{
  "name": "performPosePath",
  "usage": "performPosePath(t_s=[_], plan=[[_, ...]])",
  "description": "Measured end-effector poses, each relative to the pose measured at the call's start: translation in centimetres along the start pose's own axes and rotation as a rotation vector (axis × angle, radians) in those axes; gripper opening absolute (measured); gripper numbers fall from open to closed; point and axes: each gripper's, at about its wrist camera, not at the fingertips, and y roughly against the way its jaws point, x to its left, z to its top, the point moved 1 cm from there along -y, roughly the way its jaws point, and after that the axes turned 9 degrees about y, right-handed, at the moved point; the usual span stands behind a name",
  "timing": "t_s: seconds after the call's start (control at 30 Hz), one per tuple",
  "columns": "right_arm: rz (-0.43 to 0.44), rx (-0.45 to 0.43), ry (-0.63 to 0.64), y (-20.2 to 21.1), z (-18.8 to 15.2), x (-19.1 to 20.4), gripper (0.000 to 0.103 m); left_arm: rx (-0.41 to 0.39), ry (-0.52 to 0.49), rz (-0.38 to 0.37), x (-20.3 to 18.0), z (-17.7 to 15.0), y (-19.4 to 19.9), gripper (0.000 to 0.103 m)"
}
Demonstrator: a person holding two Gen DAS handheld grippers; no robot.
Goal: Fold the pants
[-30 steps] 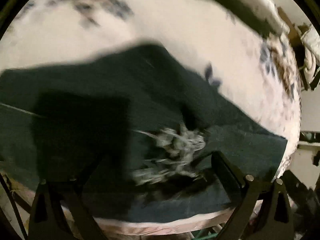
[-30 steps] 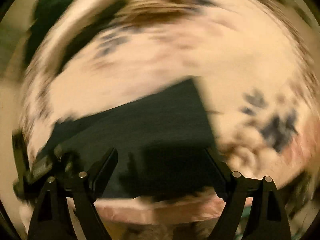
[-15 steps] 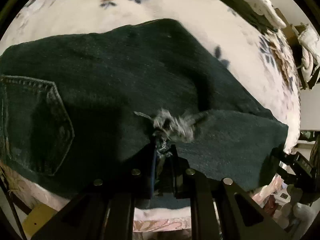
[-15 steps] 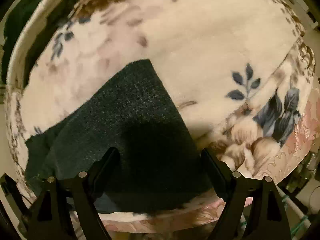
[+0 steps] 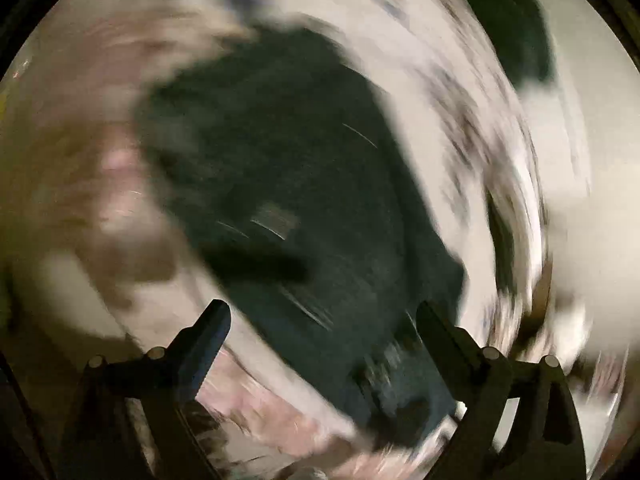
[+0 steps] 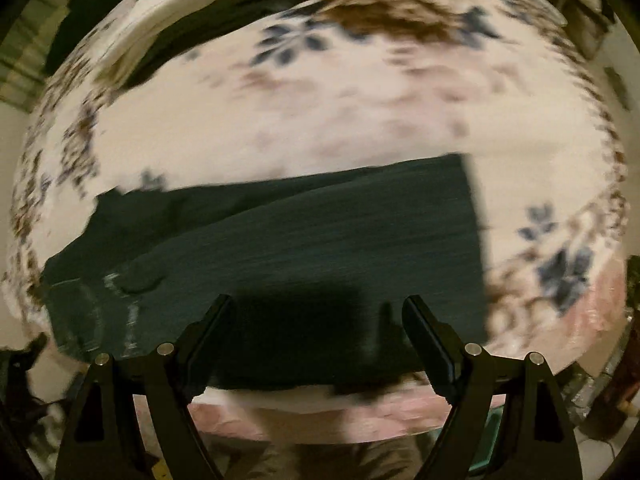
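Observation:
Dark denim pants (image 6: 320,248) lie flat on a floral blanket, legs stretched to the right with the hem edge at the right. In the blurred left wrist view the pants (image 5: 288,184) run diagonally, with a frayed pale patch (image 5: 384,364) near the bottom. My left gripper (image 5: 324,316) is open and empty above the pants. My right gripper (image 6: 316,312) is open and empty over the near edge of the pants leg.
The floral blanket (image 6: 320,100) covers a bed whose pink front edge (image 6: 320,412) lies just below my right gripper. A dark gap (image 6: 192,36) and another bedding layer lie at the back. Dim room clutter (image 6: 616,376) sits at the right.
My left gripper was shut on the frayed patch of the pants; it has let go, opened and swung away fast. My right gripper stayed open and shifted so more of the pants shows.

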Motion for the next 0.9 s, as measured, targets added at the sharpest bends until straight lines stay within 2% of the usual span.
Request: performPosePath(t_s=[0.13,0.23,0.27,0.33,0.37,0.43,0.5,0.53,0.57,0.6,0.67,0.7,0.73,0.83,0.9], plan=[[0.051,0.020,0.018,-1.0,0.6,3.0,0.087,-0.134,0.172,0.005,3.9,3.8,-0.1,0.095],[0.058,0.028,0.047,-1.5,1.2,5.0,0.087,-0.192,0.194,-0.002,4.4,6.0,-1.1,0.090],[0.050,0.029,0.061,-1.6,1.1,5.4,0.087,-0.214,0.168,0.003,3.9,6.3,-1.3,0.071],[0.030,0.034,0.081,-2.1,1.6,6.4,0.087,-0.256,0.083,0.034,2.5,7.1,-0.9,0.045],[0.028,0.037,0.081,-2.3,1.6,6.6,0.087,-0.284,0.027,0.066,1.3,6.9,-0.6,0.037],[0.028,0.046,0.080,-2.9,1.4,6.9,0.087,-0.334,-0.036,0.088,0.2,6.1,-0.1,0.033],[0.020,0.053,0.067,-4.0,1.7,7.8,0.087,-0.353,-0.068,0.078,0.0,5.4,0.1,0.032],[0.021,0.057,0.063,-4.3,1.7,7.9,0.087,-0.351,-0.055,0.061,0.8,5.5,0.1,0.033],[0.023,0.064,0.056,-4.4,1.5,7.8,0.087,-0.319,-0.007,0.027,1.8,6.1,-0.4,0.044],[0.030,0.070,0.047,-4.5,1.3,7.7,0.087,-0.284,0.037,0.011,2.4,6.9,-1.3,0.049],[0.033,0.076,0.040,-4.8,1.1,7.7,0.087,-0.249,0.093,-0.019,3.5,7.6,-1.8,0.054],[0.032,0.074,0.037,-4.7,1.0,7.5,0.087,-0.259,0.098,-0.003,3.6,7.6,-1.3,0.054],[0.033,0.072,0.035,-4.6,0.8,7.3,0.087,-0.288,0.087,-0.008,3.3,7.2,-0.1,0.049],[0.020,0.069,0.026,-4.4,0.4,6.5,0.087,-0.371,-0.002,-0.049,0.7,5.6,2.7,0.049],[0.018,0.082,0.009,-4.7,0.1,5.9,0.087,-0.369,-0.081,-0.078,-0.7,4.5,2.9,0.036]])
